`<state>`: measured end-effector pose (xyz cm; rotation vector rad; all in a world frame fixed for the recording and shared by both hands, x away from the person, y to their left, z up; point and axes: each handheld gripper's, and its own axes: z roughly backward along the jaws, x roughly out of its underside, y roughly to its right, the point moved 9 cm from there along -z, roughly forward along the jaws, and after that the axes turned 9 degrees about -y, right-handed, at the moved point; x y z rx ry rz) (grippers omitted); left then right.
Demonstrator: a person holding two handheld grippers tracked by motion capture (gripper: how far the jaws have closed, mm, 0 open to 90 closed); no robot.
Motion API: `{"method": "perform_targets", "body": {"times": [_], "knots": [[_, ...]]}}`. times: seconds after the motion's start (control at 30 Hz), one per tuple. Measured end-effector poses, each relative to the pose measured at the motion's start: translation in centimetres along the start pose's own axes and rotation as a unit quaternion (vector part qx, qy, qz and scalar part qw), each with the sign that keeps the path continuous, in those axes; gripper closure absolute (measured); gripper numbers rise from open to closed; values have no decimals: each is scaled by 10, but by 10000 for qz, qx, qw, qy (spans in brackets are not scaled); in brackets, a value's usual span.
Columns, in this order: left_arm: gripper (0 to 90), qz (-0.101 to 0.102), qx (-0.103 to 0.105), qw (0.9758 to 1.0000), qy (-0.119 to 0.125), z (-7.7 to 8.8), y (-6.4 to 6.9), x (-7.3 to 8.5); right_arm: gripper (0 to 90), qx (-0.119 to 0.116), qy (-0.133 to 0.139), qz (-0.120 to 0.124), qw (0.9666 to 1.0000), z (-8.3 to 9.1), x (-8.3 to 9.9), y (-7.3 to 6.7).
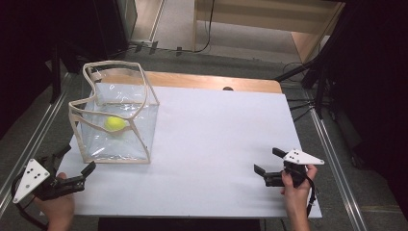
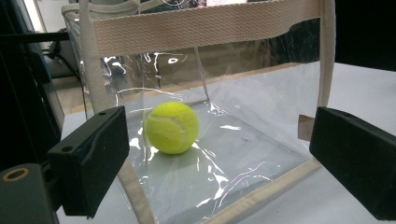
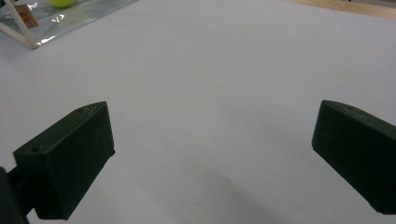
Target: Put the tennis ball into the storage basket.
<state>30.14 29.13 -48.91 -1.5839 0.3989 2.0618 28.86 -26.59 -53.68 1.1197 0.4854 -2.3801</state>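
We see a clear plastic bag with cream webbing trim standing open on the far left part of the white table, and a yellow-green tennis ball rests on its floor, toward the bag's near side. Our left gripper sits at the near left corner of the table, just in front of the bag's near edge, with its jaws spread wide and holding nothing. In the left gripper view the tennis ball lies straight ahead through the transparent wall of the bag, between the two jaws in line of sight but farther off, closer to the left jaw; the bag's trimmed bottom edge runs just beyond the jaw tips. Our right gripper rests at the near right of the table, well apart from the bag, its jaws likewise wide apart and empty, pointing left across bare tabletop.
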Motion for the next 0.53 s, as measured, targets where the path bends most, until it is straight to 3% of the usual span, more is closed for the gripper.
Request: {"method": "perform_targets", "body": {"times": [0.53], "knots": [[53,2,-11,10000,11,0,0,-1,0,326,370,-495,9976,25,23,27]]}}
